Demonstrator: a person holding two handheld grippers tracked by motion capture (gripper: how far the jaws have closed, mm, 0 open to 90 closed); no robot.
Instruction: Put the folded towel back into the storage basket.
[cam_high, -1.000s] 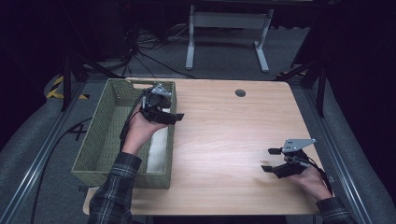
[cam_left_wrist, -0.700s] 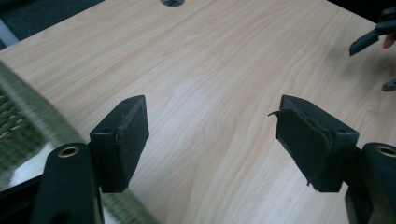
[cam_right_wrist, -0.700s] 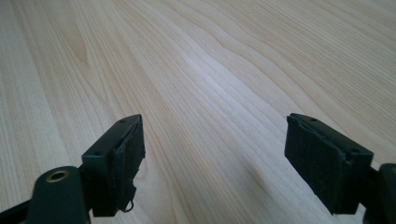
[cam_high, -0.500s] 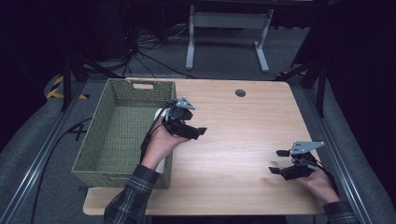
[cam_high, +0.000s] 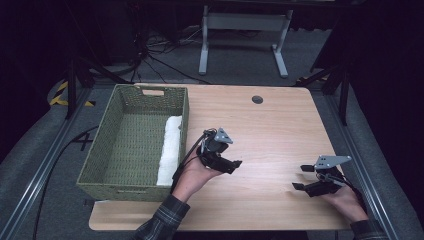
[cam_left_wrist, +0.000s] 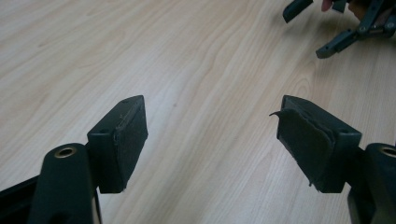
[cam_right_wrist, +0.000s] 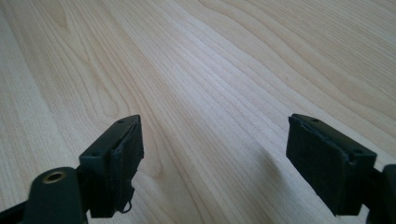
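Note:
My left gripper (cam_high: 234, 164) hovers over the wooden table (cam_high: 270, 130), just right of a green woven basket (cam_high: 100, 150). Its jaws stand open with nothing between them, as the left gripper view (cam_left_wrist: 210, 135) shows over bare wood. A folded white cloth (cam_high: 170, 145) lies inside the basket along its right wall. My right gripper (cam_high: 301, 177) rests low near the table's front right corner, open and empty; the right gripper view (cam_right_wrist: 215, 149) looks at plain tabletop. That right gripper (cam_left_wrist: 334, 28) also appears far off in the left gripper view.
The basket fills the table's left third and overhangs its left edge. A dark round cable hole (cam_high: 257, 99) sits near the far edge. A white desk frame (cam_high: 240, 40) and cables stand on the floor beyond the table.
My left hand has swung from above the basket rightward and nearer, out over the table. The white cloth in the basket now shows uncovered. My right hand drifted slightly toward the near right.

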